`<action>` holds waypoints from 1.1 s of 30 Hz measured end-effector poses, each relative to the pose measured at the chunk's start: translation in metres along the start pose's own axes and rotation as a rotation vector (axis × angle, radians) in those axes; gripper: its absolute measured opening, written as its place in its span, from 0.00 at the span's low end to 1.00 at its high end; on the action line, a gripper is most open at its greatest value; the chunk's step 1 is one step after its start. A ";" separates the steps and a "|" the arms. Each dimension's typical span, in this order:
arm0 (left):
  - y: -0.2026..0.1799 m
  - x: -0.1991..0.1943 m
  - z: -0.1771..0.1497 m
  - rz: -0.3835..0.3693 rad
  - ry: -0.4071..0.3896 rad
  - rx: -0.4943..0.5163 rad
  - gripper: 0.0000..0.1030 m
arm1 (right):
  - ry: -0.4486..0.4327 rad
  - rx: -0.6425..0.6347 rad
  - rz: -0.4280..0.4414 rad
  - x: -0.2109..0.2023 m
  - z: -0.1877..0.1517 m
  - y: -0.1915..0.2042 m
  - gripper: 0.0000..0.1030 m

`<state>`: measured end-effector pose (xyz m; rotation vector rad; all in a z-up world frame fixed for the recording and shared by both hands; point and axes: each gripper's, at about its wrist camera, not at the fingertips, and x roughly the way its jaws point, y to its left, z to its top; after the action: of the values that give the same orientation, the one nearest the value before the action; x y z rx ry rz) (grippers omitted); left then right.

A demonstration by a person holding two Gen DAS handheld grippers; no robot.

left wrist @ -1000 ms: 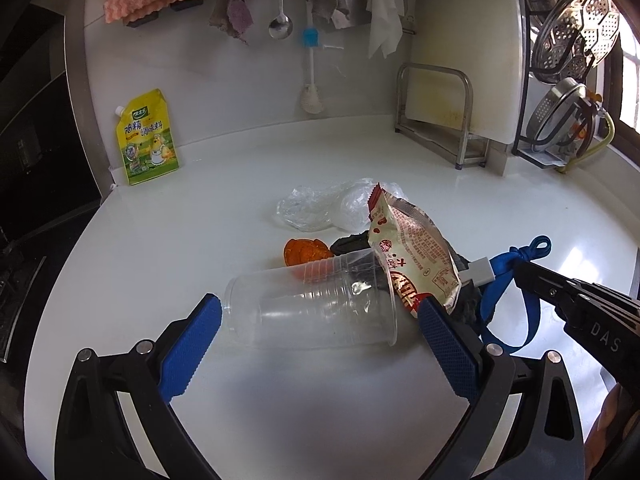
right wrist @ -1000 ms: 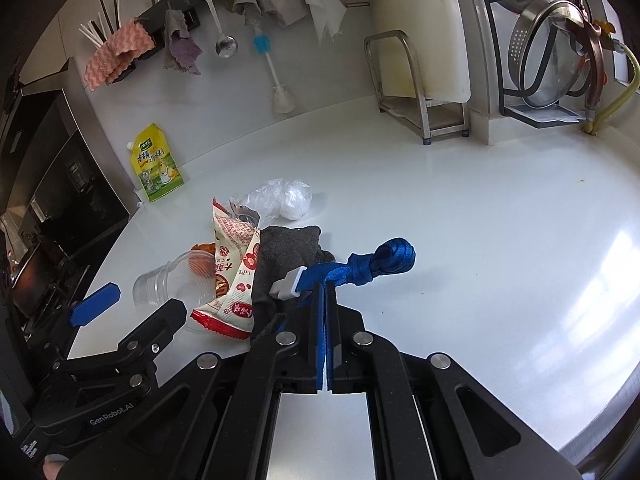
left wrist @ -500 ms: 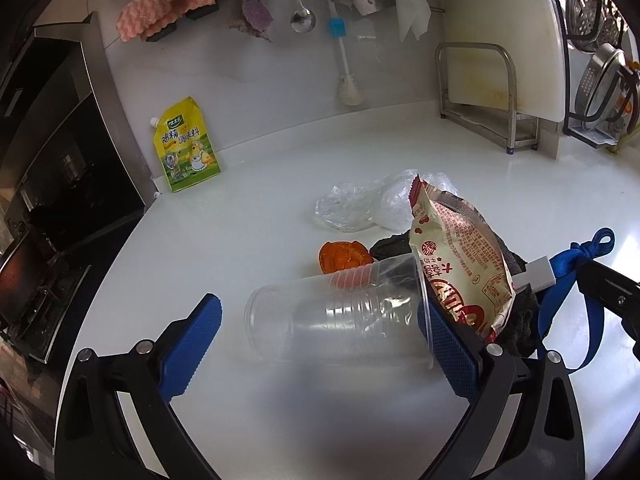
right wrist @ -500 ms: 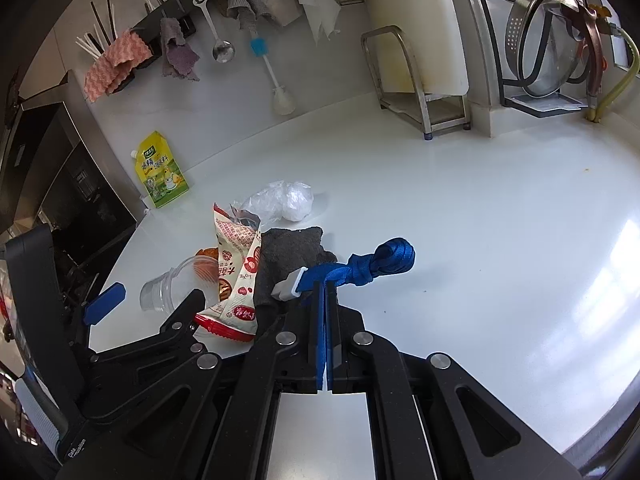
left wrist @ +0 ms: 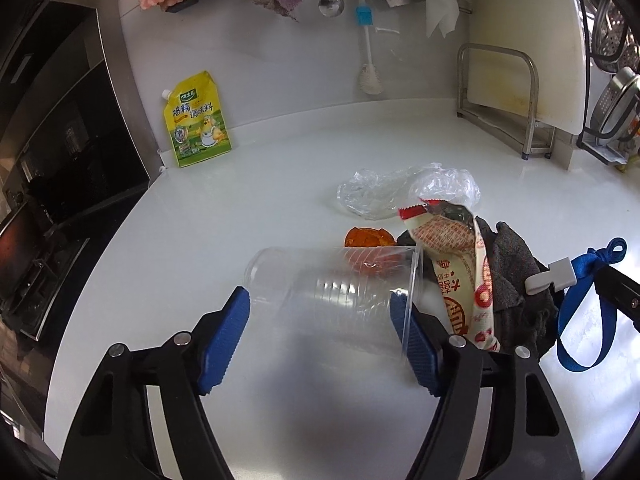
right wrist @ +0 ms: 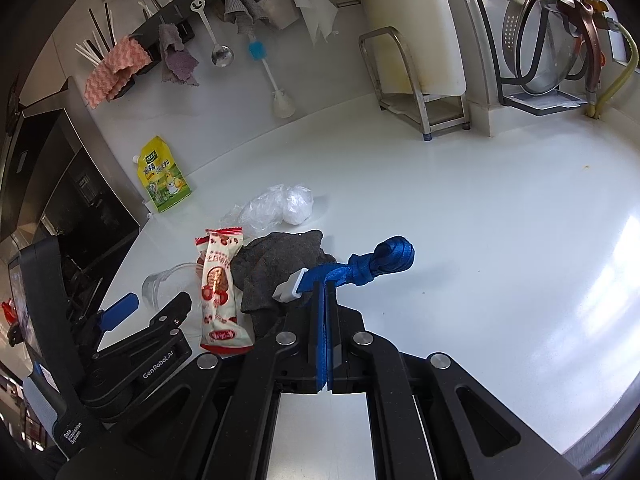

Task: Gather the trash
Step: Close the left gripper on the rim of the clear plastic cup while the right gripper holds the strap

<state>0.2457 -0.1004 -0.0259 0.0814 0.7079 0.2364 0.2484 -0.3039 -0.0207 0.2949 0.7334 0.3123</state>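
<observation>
A clear plastic cup [left wrist: 340, 292] lies on its side on the white counter [left wrist: 248, 200]. My left gripper [left wrist: 320, 320] is closed around it, blue pads touching its sides. A red-and-cream snack wrapper [left wrist: 460, 272] leans against the cup's rim, with orange peel [left wrist: 366, 238] and crumpled clear plastic [left wrist: 400, 192] behind it. My right gripper [right wrist: 323, 320] is shut on a blue strap [right wrist: 360, 266] with a white clip, tied to a grey cloth [right wrist: 276, 268]. The wrapper [right wrist: 218, 292] and the cup [right wrist: 168, 284] also show in the right wrist view.
A yellow seasoning pouch [left wrist: 196, 120] leans on the back wall. A cutting board in a metal rack [left wrist: 516, 80] stands at back right, with pot lids [right wrist: 540, 36] beyond. Cloths, a spoon and a brush hang above. A dark stove [left wrist: 40, 208] borders the counter's left edge.
My left gripper has moved forward and its jaws have closed in onto the clear cup. The right gripper has stayed shut on the blue strap, barely moving.
</observation>
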 end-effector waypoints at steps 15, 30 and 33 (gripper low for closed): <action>0.035 -0.009 -0.008 -0.134 -0.019 -0.010 0.08 | -0.022 -0.037 -0.025 -0.004 -0.001 0.006 0.01; 0.068 -0.039 -0.023 -0.270 -0.060 0.025 0.06 | -0.094 -0.141 -0.066 -0.025 -0.019 0.047 0.01; 0.074 -0.046 -0.024 -0.300 -0.063 0.025 0.06 | -0.096 -0.112 -0.074 -0.030 -0.027 0.047 0.01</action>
<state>0.1824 -0.0404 -0.0029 0.0052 0.6515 -0.0622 0.2004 -0.2682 -0.0041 0.1752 0.6285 0.2662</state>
